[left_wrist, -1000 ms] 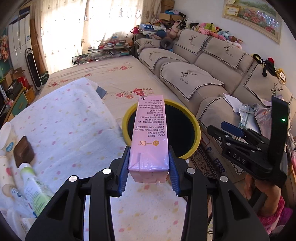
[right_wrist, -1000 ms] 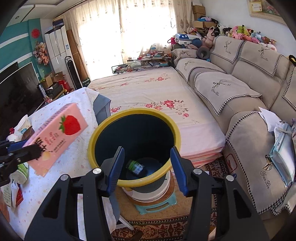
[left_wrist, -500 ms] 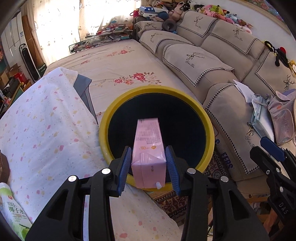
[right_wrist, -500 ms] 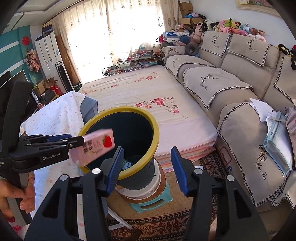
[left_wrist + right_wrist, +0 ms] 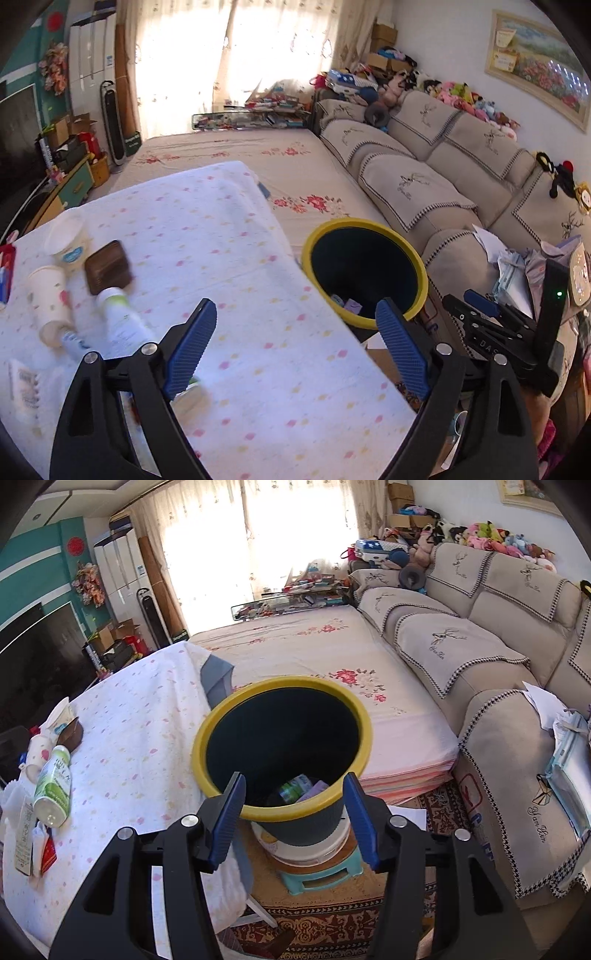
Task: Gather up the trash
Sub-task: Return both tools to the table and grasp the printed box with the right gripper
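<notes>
yellow-rimmed bin (image 5: 282, 746) sits by the table (image 5: 240, 280), with a pink carton (image 5: 314, 788) and green bottle (image 5: 293, 788) inside. my left gripper (image 5: 295, 332) gapes empty over the cloth; my right gripper (image 5: 293, 805) hangs wide, empty, at the rim.

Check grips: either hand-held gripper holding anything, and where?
Nothing. Left hand-held gripper and right hand-held gripper both have open, empty jaws.
</notes>
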The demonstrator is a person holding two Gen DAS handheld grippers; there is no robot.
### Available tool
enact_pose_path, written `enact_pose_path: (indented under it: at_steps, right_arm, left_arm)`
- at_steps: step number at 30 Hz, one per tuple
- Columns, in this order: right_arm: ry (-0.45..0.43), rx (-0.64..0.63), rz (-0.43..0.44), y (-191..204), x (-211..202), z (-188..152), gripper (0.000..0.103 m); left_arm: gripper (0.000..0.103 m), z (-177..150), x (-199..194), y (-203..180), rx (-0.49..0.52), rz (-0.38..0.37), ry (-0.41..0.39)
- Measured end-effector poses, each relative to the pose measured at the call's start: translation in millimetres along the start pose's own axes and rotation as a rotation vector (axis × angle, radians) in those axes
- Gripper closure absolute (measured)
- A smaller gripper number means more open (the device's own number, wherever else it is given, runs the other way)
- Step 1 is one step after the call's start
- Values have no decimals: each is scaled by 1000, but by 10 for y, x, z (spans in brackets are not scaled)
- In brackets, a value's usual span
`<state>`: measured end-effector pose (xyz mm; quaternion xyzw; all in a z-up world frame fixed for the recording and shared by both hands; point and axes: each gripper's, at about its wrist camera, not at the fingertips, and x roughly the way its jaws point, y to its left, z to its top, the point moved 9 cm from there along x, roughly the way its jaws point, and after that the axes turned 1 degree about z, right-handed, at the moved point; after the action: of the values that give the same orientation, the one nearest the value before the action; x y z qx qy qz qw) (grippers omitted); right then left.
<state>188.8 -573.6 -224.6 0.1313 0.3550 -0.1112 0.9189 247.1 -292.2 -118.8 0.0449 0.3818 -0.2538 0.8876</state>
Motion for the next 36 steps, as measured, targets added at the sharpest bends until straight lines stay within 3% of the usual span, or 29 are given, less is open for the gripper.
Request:
enact_pose_path:
  at_steps: [7, 12, 17, 22, 27, 30, 32, 36]
  right_arm:
    - [62, -163, 187, 1105, 106, -185, 50]
    - [84, -290, 332, 1936, 51, -339, 50]
    - [70, -419, 415, 2605, -35, -466, 43]
    - [45, -462, 486, 2973, -204, -565, 43]
    - [29, -523, 502, 3302, -431, -841, 42]
    - [-21, -540, 456, 3478, -527, -980, 31]
    - [-60, -541, 430, 3547, -562, -1042, 17]
    - [-62, -521, 406, 3716, -554, -1166, 13]
  left_arm:
    - [11, -396, -987, 1347, -155, 227, -100]
    - [11, -798, -1332, 2012, -245, 308, -105]
    - [11, -1021, -1458, 2198, -286, 307, -116]
    - [11, -1072, -1479, 2195, -294, 301, -126]
    - [11, -1087, -1541, 2206, -302, 318, -141]
    - [11, -1106, -1624, 2299, -316, 335, -156]
    - [11, -1124, -1688, 2371, -320, 355, -166]
    - [10, -1172, -1796, 2510, -321, 361, -174]
